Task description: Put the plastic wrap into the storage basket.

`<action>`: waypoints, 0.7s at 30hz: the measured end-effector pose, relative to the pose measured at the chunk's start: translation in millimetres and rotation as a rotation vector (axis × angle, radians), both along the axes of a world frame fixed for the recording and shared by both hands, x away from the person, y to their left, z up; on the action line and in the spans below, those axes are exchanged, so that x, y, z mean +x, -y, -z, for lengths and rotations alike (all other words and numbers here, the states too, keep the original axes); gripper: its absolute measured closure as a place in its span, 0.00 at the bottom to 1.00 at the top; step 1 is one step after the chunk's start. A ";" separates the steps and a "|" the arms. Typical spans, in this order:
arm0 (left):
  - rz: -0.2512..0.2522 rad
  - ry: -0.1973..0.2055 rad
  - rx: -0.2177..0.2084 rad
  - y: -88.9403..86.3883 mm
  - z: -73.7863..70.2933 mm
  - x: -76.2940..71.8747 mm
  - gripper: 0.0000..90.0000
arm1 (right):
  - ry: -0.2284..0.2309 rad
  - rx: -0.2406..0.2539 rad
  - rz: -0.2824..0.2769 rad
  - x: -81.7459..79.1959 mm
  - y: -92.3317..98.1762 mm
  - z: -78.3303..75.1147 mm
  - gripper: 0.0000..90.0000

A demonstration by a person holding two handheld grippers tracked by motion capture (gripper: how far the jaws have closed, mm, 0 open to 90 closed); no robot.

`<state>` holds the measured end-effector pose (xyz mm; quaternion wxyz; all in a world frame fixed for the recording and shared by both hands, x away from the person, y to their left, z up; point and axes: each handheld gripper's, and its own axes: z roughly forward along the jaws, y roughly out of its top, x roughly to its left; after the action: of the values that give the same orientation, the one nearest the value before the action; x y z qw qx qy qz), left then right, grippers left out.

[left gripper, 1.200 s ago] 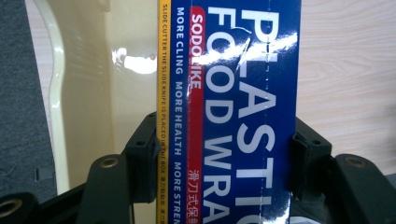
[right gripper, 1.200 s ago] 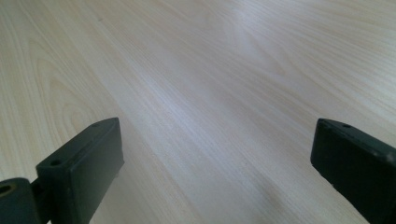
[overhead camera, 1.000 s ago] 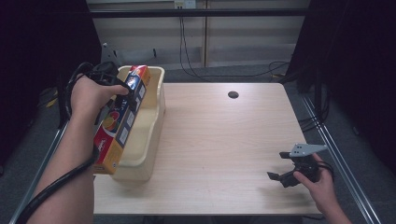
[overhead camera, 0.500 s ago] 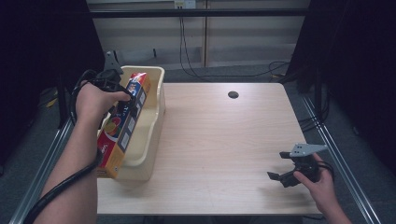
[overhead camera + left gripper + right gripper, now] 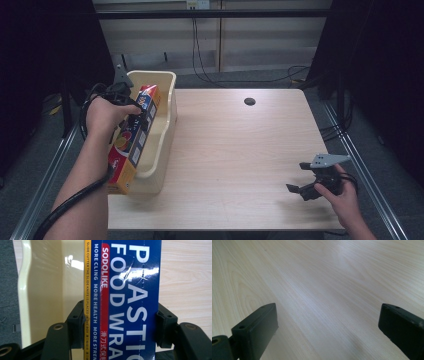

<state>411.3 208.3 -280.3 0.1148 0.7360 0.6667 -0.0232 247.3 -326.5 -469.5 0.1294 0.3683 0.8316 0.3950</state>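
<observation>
Left gripper (image 5: 131,107) clamps the food wrap box (image 5: 132,140) at frame left, over the cream bin (image 5: 167,120); right gripper (image 5: 306,182) gapes empty, lower right

Lab test bench; black curtains (image 5: 45,60), cabled wooden table (image 5: 235,150)

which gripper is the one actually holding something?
The left gripper: its jaws clamp the blue food wrap box over the cream bin. The right gripper is open over bare table.
</observation>
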 end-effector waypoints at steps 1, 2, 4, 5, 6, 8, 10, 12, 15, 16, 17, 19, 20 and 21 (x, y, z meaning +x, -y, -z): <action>-0.008 -0.004 -0.004 0.6 1.8 0.2 0.45 | 0.000 -0.001 0.001 -0.1 0.0 0.0 0.03; -0.002 -0.003 0.000 0.3 3.0 0.6 0.45 | -0.001 -0.002 0.004 -0.2 -0.2 -0.1 0.03; -0.009 -0.013 -0.001 1.3 6.2 1.0 0.45 | 0.000 -0.003 0.002 0.0 -0.2 0.1 0.03; -0.008 -0.018 0.000 1.5 7.7 1.4 0.45 | 0.000 -0.002 0.001 0.2 -0.2 0.2 0.03; -0.005 -0.022 0.005 1.6 9.0 1.7 0.45 | 0.000 -0.002 0.000 0.3 0.0 0.3 0.03; -0.005 -0.028 -0.001 1.5 11.6 2.1 0.45 | 0.000 -0.003 0.002 0.2 0.0 0.3 0.03; -0.008 -0.030 -0.010 1.5 14.7 2.5 0.45 | 0.000 -0.005 0.002 0.1 -0.1 0.2 0.03; -0.013 -0.035 -0.009 2.0 17.8 2.7 0.45 | -0.005 -0.002 -0.002 0.3 -0.5 0.4 0.03; -0.003 -0.046 -0.005 1.8 21.8 3.3 0.45 | -0.006 -0.001 -0.004 0.4 -0.6 0.5 0.03; -0.010 -0.043 -0.014 1.7 23.3 3.2 0.45 | -0.005 -0.001 -0.002 0.2 -0.7 0.5 0.03; -0.011 -0.043 -0.014 1.6 23.9 3.3 0.45 | -0.005 -0.002 -0.003 0.2 -0.7 0.5 0.03; -0.009 -0.043 -0.013 1.1 25.9 3.4 0.45 | -0.005 -0.004 0.000 0.2 -0.5 0.3 0.03; -0.010 -0.047 -0.017 1.3 26.4 3.5 0.45 | -0.005 -0.004 0.000 0.2 -0.5 0.3 0.03; -0.010 -0.047 -0.012 1.2 27.0 3.5 0.45 | -0.005 -0.001 -0.002 0.3 -0.6 0.5 0.03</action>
<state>414.8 207.1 -307.3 0.1035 0.7313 0.6727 -0.0439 247.5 -325.8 -470.0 0.1270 0.3682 0.8325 0.3939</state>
